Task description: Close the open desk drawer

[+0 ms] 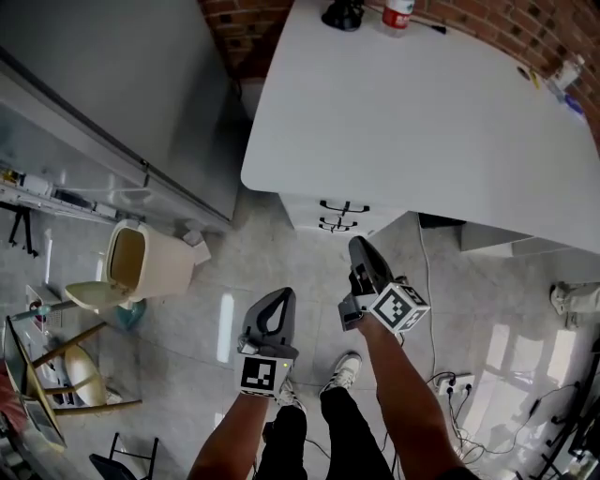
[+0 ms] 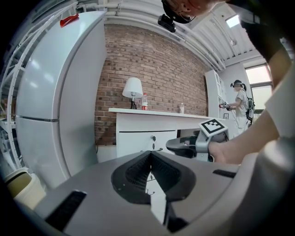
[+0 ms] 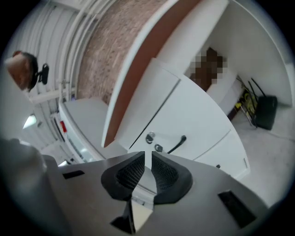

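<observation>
A white drawer unit (image 1: pixel 330 214) stands under the white desk (image 1: pixel 422 112); two dark handles (image 1: pixel 344 206) show on its fronts, which jut slightly past the desk edge. How far any drawer is pulled out I cannot tell. My right gripper (image 1: pixel 357 244) hovers just in front of the unit, pointing at it, jaws a narrow slit apart with nothing between. In the right gripper view the gripper (image 3: pixel 146 156) faces a drawer front (image 3: pixel 198 115) with a lock (image 3: pixel 150 137) and a handle (image 3: pixel 177 144). My left gripper (image 1: pixel 281 294) hangs further back, its tips (image 2: pixel 150 156) closed and empty.
A beige bin (image 1: pixel 141 262) with its lid open stands at the left, by a tall grey fridge (image 1: pixel 112 84). A power strip (image 1: pixel 455 382) with cables lies on the tiled floor at the right. A bottle (image 1: pixel 397 14) sits on the desk. A person (image 2: pixel 239 103) stands far off.
</observation>
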